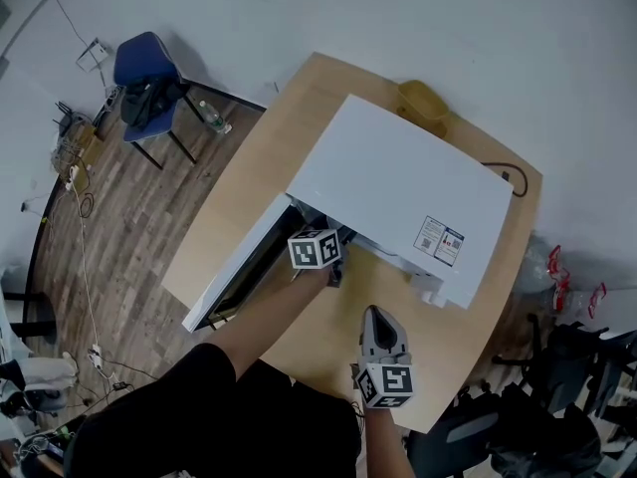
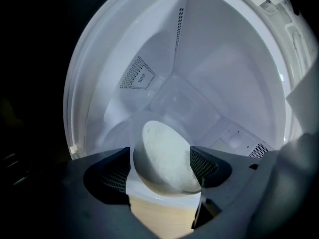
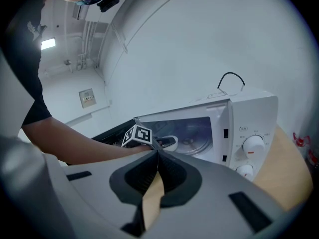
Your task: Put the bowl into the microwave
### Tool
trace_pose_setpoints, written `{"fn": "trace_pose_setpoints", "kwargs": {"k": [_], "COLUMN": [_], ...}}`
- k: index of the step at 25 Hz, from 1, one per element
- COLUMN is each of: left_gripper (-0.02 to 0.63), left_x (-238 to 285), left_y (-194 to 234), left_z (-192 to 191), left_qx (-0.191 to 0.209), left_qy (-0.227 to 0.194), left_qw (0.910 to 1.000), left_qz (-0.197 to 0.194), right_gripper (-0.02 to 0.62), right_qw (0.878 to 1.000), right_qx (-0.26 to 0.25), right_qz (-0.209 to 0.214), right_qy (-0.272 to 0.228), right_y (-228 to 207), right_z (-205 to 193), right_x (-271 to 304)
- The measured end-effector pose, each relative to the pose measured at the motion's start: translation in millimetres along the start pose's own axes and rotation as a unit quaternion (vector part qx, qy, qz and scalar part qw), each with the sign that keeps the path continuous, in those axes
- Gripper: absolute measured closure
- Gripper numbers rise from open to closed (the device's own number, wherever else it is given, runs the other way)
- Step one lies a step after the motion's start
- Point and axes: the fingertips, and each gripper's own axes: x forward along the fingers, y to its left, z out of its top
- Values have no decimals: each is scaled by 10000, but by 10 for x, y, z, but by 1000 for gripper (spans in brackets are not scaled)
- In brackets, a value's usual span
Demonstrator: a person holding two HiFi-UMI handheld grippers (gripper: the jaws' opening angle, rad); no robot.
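Count: two hand-held grippers, one bowl, one microwave.

Left hand-held gripper (image 2: 162,169): jaws clamped on the bowl (image 2: 164,151), held at the mouth of the microwave (image 1: 398,197). Bowl is white, round, plain.

Right hand-held gripper (image 3: 157,171): jaws together, empty, over the worktop (image 1: 249,192), at 5 o'clock of the left.

Door (image 1: 234,267) open. Two knobs (image 3: 253,144).
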Motion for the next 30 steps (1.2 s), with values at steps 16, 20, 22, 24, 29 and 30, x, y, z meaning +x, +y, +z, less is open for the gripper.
{"fn": "trace_pose_setpoints", "kwargs": {"k": [16, 20, 22, 24, 29, 30], "left_gripper": [253, 253, 253, 253, 253, 253], "left_x": [-443, -462, -462, -456, -412, -396], "left_y": [9, -69, -68, -59, -148, -168], "left_z": [23, -15, -12, -12, -92, -111], "left_qx": [892, 1420, 1573, 1653, 2024, 2110], "left_qy": [-450, -312, -286, -253, -70, -28], "left_qw": [9950, 9891, 9868, 9857, 9783, 9763], "left_qz": [-91, -250, -248, -226, -448, -481], "right_gripper": [534, 534, 534, 534, 534, 534], "right_qw": [9998, 9989, 9984, 9985, 9990, 9990], "right_qx": [-49, -435, -539, -521, -376, -365], "right_qz": [-22, -86, -91, -111, -212, -229], "right_qy": [-207, -174, -162, -147, -113, -111], "right_y": [139, 228, 266, 280, 263, 256], "right_z": [44, 70, 73, 59, 1, -3], "right_x": [-84, -105, -112, -119, -125, -124]}}
